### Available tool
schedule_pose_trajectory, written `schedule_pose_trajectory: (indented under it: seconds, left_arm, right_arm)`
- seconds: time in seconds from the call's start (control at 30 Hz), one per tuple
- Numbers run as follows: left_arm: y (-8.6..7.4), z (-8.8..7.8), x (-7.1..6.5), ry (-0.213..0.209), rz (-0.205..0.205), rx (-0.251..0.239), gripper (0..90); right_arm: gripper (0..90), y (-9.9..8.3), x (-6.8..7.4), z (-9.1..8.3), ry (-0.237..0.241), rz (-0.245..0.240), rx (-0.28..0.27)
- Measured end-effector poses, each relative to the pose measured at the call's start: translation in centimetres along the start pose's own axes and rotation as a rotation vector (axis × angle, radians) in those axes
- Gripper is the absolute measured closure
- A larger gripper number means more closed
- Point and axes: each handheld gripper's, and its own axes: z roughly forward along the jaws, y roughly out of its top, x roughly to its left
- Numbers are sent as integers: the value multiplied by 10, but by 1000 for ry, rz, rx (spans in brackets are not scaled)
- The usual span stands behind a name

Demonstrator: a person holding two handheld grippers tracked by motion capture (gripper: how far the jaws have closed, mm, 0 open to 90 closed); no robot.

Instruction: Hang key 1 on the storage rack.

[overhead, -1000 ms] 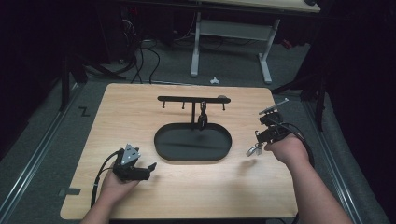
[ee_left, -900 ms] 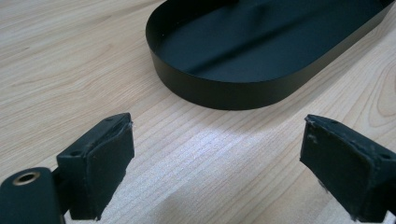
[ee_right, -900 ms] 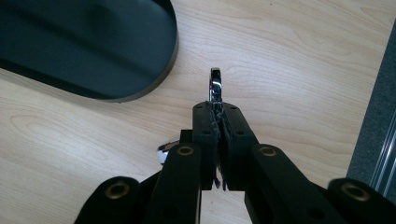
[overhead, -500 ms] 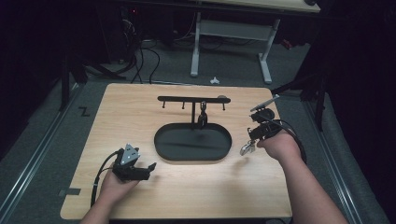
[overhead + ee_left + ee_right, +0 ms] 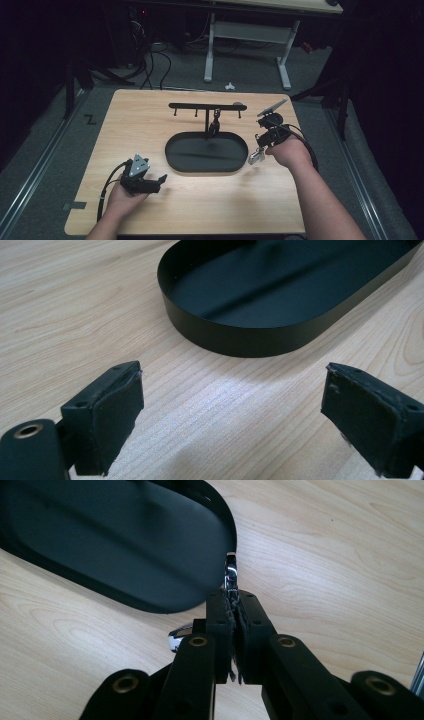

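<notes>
Gripping a small shiny metal piece point(image 5: 230, 575) just beside the black oval tray's point(image 5: 172, 150) right end, the right claw point(image 5: 261, 145) is clamped shut, while the left claw point(image 5: 155, 181) rests agape on the counter point(image 5: 320, 200) off the tray's left.

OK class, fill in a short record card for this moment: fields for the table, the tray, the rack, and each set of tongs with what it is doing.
Table: light wooden table, seen from above.
Tray: black oval tray at the middle, nothing visible inside.
Rack: black bar rack behind the tray, one small dark item hanging from it.
Left tongs: left tongs open, low over bare wood near the tray's front left.
Right tongs: right tongs shut on a small shiny metal piece, just past the tray's right end.
</notes>
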Motion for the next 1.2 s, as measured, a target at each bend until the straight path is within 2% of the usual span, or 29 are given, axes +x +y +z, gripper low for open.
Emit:
schedule_pose_trajectory:
  seconds: [0.7,1.0,1.2]
  left_arm:
    - [-2,2,0,-5,-10,8,104]
    - [-2,2,1,-5,-10,12,104]
    - [-3,1,2,-1,-10,14,104]
  right_arm:
    - [859,36,28,-18,24,-70,-36]
    - [859,52,34,-24,37,-92,-61]
    - [859,58,31,-18,38,-98,-58]
